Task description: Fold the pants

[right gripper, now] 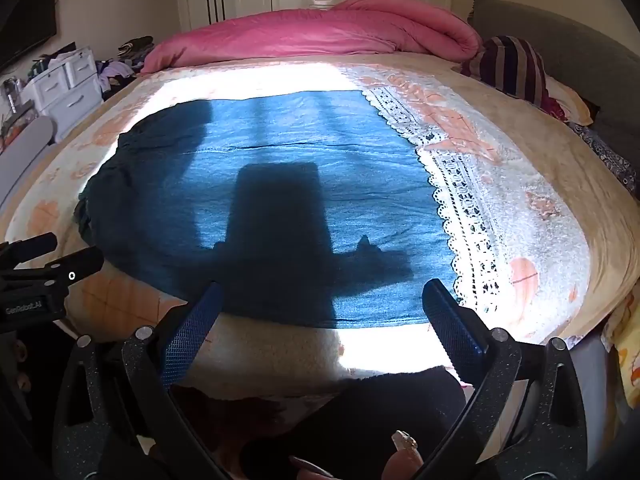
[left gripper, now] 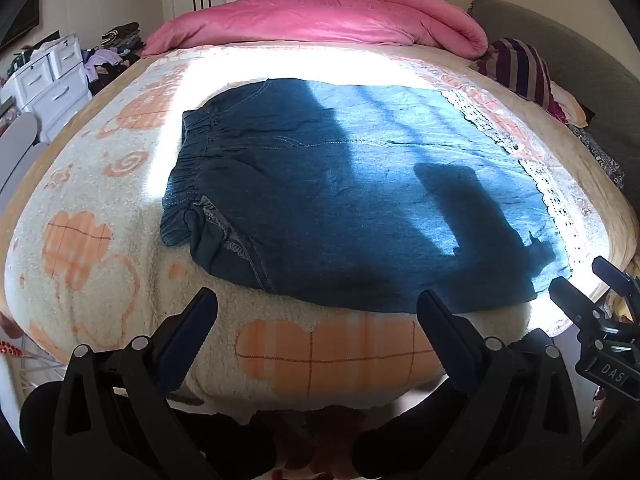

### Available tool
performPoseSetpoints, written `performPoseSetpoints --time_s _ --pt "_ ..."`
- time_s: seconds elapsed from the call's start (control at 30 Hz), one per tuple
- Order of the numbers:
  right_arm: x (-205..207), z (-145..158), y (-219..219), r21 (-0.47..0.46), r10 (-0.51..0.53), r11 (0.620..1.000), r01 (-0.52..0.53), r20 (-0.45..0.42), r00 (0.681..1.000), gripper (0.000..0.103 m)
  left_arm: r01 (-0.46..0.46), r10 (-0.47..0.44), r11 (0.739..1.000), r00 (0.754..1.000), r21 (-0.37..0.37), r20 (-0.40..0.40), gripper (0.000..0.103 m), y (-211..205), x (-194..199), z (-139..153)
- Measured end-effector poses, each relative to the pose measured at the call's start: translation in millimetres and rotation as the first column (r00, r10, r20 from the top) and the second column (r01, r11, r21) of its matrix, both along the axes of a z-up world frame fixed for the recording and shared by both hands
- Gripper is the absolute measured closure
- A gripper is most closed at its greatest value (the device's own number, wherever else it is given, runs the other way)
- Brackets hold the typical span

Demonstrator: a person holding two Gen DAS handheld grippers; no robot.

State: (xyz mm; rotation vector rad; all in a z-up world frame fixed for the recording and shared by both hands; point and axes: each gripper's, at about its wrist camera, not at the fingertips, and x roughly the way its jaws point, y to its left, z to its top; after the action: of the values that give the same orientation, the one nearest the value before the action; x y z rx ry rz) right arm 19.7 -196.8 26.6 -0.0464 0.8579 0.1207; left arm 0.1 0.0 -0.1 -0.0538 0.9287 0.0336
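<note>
The blue denim pants [left gripper: 352, 184] are lying flat on the cream blanket [left gripper: 96, 184] with orange patterns that is covering the bed, in the middle of it and nearer the front edge than the far one. Their long axis is running across the bed from left to right: the gathered elastic waistband [left gripper: 188, 184] is pointing to the left, and the white lace-trimmed hems [right gripper: 452, 200] are pointing to the right. One leg is lying beyond the other, with a seam line running lengthwise between them. Sunlight is falling across the cloth and shadows are lying on it. The left gripper [left gripper: 316, 316] is hovering above the front edge of the bed near the waist half, its jaws standing wide apart with nothing between them. The right gripper [right gripper: 320, 304] is hovering over the hem half, jaws likewise spread wide and empty. A pink duvet [left gripper: 320, 20] is lying bunched along the far side
</note>
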Motion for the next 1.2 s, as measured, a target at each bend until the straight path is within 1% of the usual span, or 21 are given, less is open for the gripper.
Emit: performPoseSetpoints --time_s 0.1,0.17,0.23,0.4,1.2 --pt "1.5 -1.2 2.1 -0.007 0.004 1.000 -0.004 0.000 1.000 0.008 -0.005 0.005 1.000 1.000 0.003 -0.004 0.004 -0.1 1.3 0.1" --pt "1.4 -1.8 1.1 0.008 0.005 1.000 -0.005 0.006 1.000 0.008 -0.010 0.010 1.000 1.000 0.003 -0.003 0.004 0.3 1.0 4.4" --pt "0.4 2.8 -1.6 0.007 0.006 1.000 -0.006 0.008 1.000 0.008 -0.010 0.010 1.000 1.000 0.000 -0.002 0.004 2.1 2.9 6.0" --pt "-1.2 2.6 -2.0 0.007 0.007 1.000 -0.007 0.018 1.000 0.008 -0.003 0.004 1.000 1.000 -0.005 0.007 0.004 0.7 -2.5 5.5" --pt "-0.7 0.8 2.4 0.004 0.016 1.000 -0.016 0.013 1.000 0.008 -0.005 0.005 1.000 1.000 -0.008 0.007 0.004 1.6 -2.6 4.9"
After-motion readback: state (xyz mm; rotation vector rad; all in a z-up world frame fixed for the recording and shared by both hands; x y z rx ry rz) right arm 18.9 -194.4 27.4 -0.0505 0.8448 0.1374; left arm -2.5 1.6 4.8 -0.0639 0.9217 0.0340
